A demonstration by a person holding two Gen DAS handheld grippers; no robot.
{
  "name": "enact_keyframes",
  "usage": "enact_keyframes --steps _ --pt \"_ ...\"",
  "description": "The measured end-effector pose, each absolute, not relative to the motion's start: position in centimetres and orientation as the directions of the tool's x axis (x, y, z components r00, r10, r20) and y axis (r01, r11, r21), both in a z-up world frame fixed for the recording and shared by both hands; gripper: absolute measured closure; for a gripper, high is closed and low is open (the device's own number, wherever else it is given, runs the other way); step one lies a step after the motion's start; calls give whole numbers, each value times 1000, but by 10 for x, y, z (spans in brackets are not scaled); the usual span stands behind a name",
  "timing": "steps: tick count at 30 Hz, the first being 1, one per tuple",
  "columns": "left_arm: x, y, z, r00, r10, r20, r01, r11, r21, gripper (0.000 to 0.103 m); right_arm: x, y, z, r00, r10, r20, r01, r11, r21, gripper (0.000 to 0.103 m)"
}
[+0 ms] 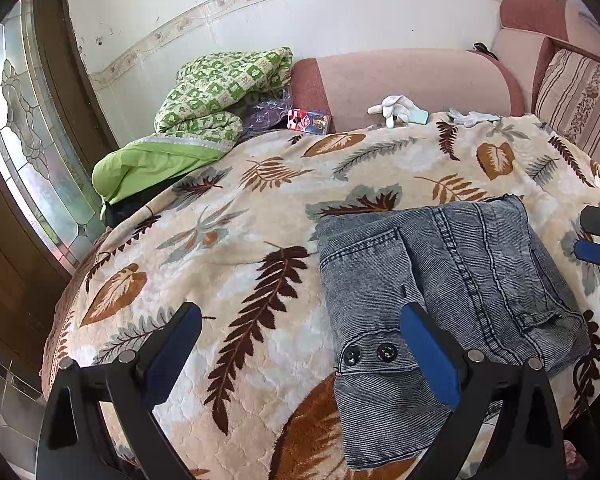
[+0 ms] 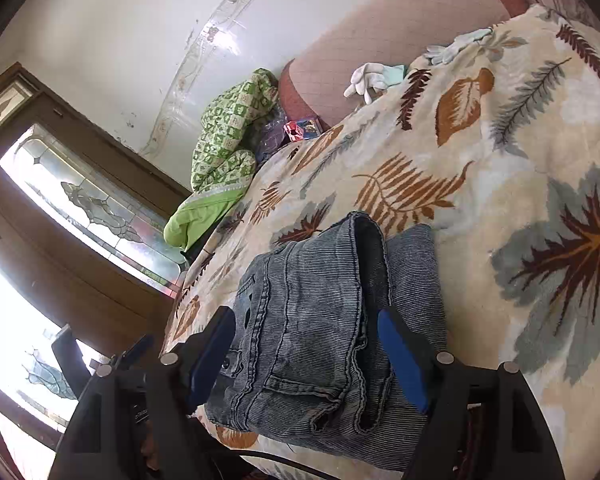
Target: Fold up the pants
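Pants [image 1: 452, 272] of grey-blue denim lay folded into a compact bundle on a leaf-patterned blanket [image 1: 228, 240], at lower centre-right of the left wrist frame. That view showed the top face of the bundle: a pocket seam, a long stitched seam and two dark buttons [image 1: 370, 354] near the lower edge. The right wrist view showed what the first did not: the stacked layers of the pants [image 2: 312, 320] seen edge-on, with a hem curled open at the upper end of the bundle.

The left gripper [image 1: 300, 356] stood wide open and held nothing; its left finger [image 1: 172, 356] was over bare blanket, its right finger [image 1: 432, 360] over the lower part of the pants. Contact with the cloth could not be determined.

The right gripper [image 2: 308, 360] was also well open, its fingers straddling the near end of the bundle without visibly pressing it. In the left wrist view only a dark and blue part of it [image 1: 598, 240] showed at the right edge.

A green checked quilt [image 1: 224, 92] lay at upper left of centre, beside a small red box [image 1: 308, 120]. White gloves [image 1: 396, 108] lay on the blanket's far edge against a pink sofa back [image 1: 412, 80]. A striped cushion [image 1: 580, 108] appeared only in the left wrist view, at upper right. A glazed wooden door [image 2: 80, 200] filled the left of both frames.
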State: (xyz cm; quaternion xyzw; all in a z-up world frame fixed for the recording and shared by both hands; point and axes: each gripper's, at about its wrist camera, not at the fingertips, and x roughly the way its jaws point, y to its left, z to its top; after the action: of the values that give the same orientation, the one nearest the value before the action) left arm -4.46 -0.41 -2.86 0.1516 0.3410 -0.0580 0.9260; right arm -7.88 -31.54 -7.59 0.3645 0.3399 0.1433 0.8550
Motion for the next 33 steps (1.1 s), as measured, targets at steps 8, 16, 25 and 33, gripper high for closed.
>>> enact_keyframes --steps 8,16,25,33 --pt "-41 8 -38 753 29 -657 186 949 255 4 -76 -318 -84 721 466 -512 52 702 711 26" --pt "-36 23 -40 759 67 -647 148 951 272 4 -71 -314 -91 709 451 -543 75 716 694 26" --pt "-28 32 -48 749 89 -656 130 952 277 4 -68 -313 -94 703 448 -553 84 719 690 26" --pt "-23 44 -50 750 106 -653 104 956 275 4 -66 -311 -96 699 441 -563 91 726 682 26"
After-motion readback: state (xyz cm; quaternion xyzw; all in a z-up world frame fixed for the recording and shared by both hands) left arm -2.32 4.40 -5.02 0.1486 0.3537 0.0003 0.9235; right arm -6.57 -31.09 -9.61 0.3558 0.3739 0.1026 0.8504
